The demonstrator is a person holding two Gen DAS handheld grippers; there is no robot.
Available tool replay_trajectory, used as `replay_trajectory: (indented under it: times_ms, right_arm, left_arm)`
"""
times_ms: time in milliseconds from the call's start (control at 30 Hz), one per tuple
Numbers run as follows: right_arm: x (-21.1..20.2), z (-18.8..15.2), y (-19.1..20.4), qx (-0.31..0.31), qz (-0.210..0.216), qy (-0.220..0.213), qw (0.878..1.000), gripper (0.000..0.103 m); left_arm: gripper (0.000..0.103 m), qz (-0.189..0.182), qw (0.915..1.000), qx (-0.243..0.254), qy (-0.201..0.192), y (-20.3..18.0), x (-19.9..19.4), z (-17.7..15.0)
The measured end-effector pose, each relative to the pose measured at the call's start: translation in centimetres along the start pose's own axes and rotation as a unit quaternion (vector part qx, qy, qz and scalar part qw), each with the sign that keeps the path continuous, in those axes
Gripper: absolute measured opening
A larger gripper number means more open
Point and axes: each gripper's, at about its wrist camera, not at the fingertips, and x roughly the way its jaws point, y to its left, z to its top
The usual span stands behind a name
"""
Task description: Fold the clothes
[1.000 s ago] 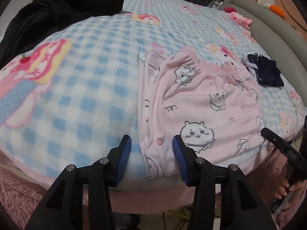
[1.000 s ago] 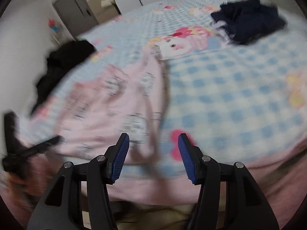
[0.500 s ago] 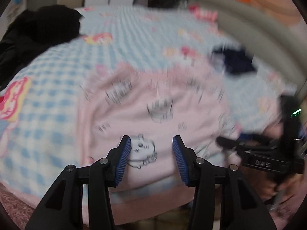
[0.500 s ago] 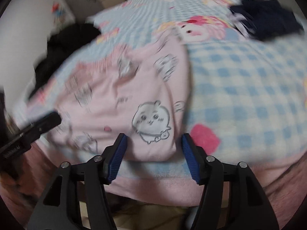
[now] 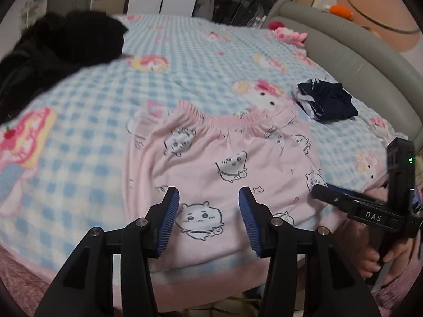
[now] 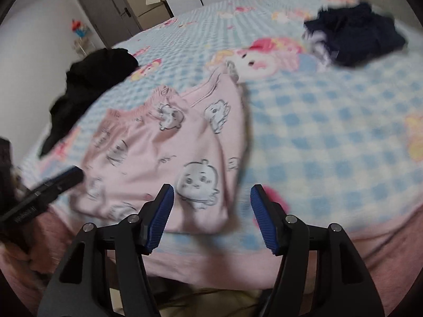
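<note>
Both grippers hang just off the near edge of the bed, jaws spread and holding nothing. Left gripper points straight at the near hem of the pink pajamas, which lie folded on the checked blanket close to that near edge. Right gripper sits toward the garment's right side, its left finger over the pink cloth and its right finger over bare blanket; seen from the left camera it reaches in from the right, tips at the pajamas' right edge.

The pajamas run lengthwise away from the grippers, hem near and gathered waistband far, so a next fold would likely carry the near hem up toward the waistband. Each gripper is about equally close to its own near corner.

Farther back, a dark navy garment lies toward the right edge and a black heap of clothes toward the far left corner.
</note>
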Motion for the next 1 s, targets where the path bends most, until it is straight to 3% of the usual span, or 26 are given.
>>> replay_trajectory:
  times_ms: [100, 200, 233, 267, 367, 567, 633, 767, 933, 1000]
  right_arm:
    - [1.7, 0.3, -0.6, 0.033, 0.01, 0.024, 0.999, 0.063]
    - [2.5, 0.8, -0.8, 0.05, 0.017, 0.029, 0.998, 0.066]
    - [2.4, 0.7, -0.5, 0.045, 0.013, 0.024, 0.999, 0.059]
    - [2.3, 0.7, -0.2, 0.039, 0.009, 0.019, 0.999, 0.043]
    - [1.4, 0.7, 0.7, 0.02, -0.002, -0.001, 1.0, 0.022]
    - [-0.7, 2.6, 2.9, -0.01, 0.002, -0.031, 0.999, 0.01]
    - [-1.4, 3.3, 3.9, -0.013, 0.034, -0.044, 0.998, 0.009]
    - [-0.2, 4.3, 6.5, -0.045, 0.051, -0.038, 0.997, 0.009]
    - [0.3, 3.7, 5.4, -0.012, 0.048, -0.046, 0.998, 0.012]
    - [-0.2, 3.6, 4.1, 0.008, 0.042, -0.052, 0.998, 0.03]
  left_arm:
    - [0.049, 0.005, 0.9994, -0.015, 0.031, 0.4, 1.4, -0.3]
    - [0.049, -0.001, 0.9991, -0.021, 0.037, 0.5, 1.7, -0.3]
    - [0.05, -0.004, 0.999, -0.024, 0.037, 0.6, 1.7, -0.3]
    - [0.05, -0.006, 0.999, -0.025, 0.037, 0.7, 1.8, -0.2]
    - [0.05, -0.016, 0.9988, -0.032, 0.034, 0.9, 1.8, 0.1]
    - [0.05, -0.067, 0.9947, -0.078, 0.011, 2.5, 1.0, 0.8]
    - [0.05, -0.097, 0.9902, -0.101, -0.001, 3.2, 0.5, 1.0]
    - [0.05, -0.131, 0.9829, -0.13, -0.003, 4.2, 0.6, 1.3]
    - [0.05, -0.137, 0.9824, -0.126, 0.005, 4.0, 1.0, 1.4]
    - [0.05, -0.138, 0.9835, -0.116, 0.012, 3.6, 1.5, 1.5]
